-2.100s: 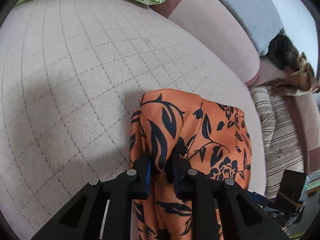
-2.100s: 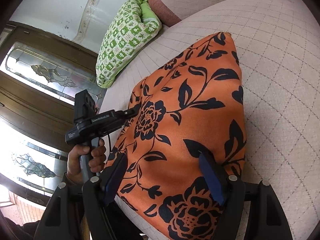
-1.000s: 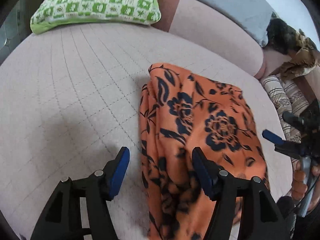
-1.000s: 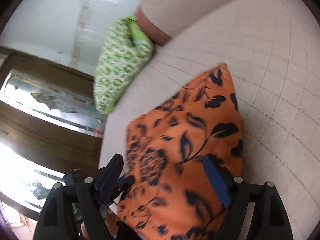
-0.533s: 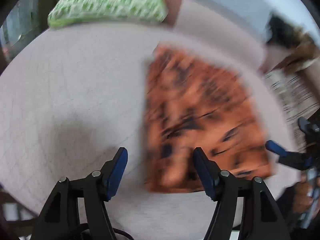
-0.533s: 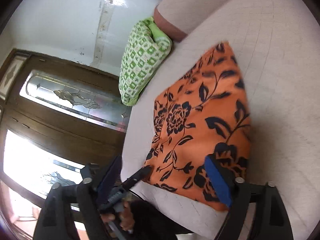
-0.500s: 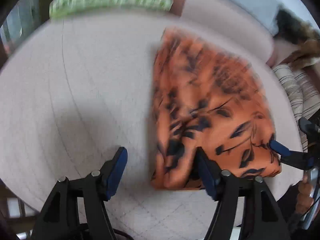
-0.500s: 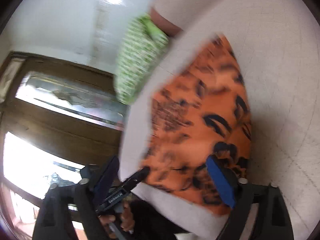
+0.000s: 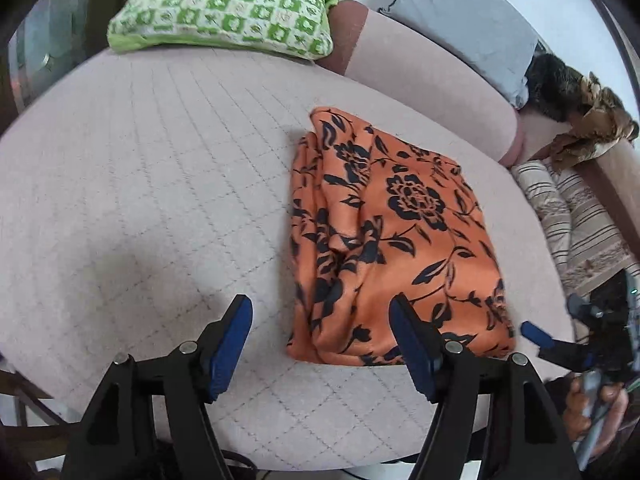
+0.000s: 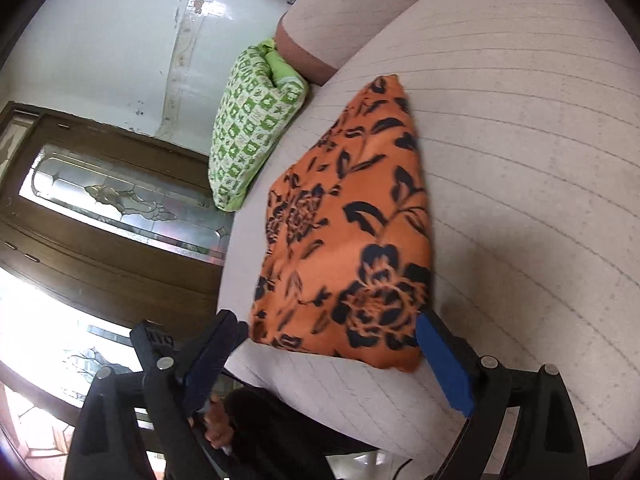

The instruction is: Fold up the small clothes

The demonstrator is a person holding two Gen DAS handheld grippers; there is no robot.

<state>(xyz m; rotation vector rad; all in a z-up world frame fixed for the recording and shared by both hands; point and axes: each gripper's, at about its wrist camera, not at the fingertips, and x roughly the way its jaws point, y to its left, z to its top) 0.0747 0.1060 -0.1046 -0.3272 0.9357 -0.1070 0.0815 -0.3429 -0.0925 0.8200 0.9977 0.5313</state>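
Cloth: an orange cloth (image 9: 394, 236) with a black flower and leaf print lies folded into a rough rectangle on the sofa seat; its left edge shows several bunched layers, its top is fairly smooth.
Place of cloth: right of the seat's middle in the left wrist view, its near edge close to the front rim of the seat, its far corner pointing at the backrest.
Left tool: the left tool (image 9: 320, 338) hovers at the near edge of the cloth, its blue pads spread wide apart, nothing pinched between them; the right pad stands over the cloth's near edge, the left pad over bare seat.
Right tool: the right tool (image 10: 328, 354) has its jaws wide apart, empty; the cloth's near edge lies between the pads, untouched as far as can be seen.
Hand: a hand (image 9: 596, 404) grips the right tool's handle at the far right of the left wrist view.
Sofa seat: a pale pink quilted seat (image 9: 140, 184) carries the cloth.
Pillow: a green and white patterned pillow (image 9: 224, 8) rests at the far left end.
Grey cushion: a grey cushion (image 9: 460, 16) leans on the backrest, far right.
Striped fabric: striped fabric (image 9: 576, 220) lies right of the cloth, apart from it.
Door: a dark wooden door (image 10: 100, 216) with patterned glass stands beyond the sofa's left end.
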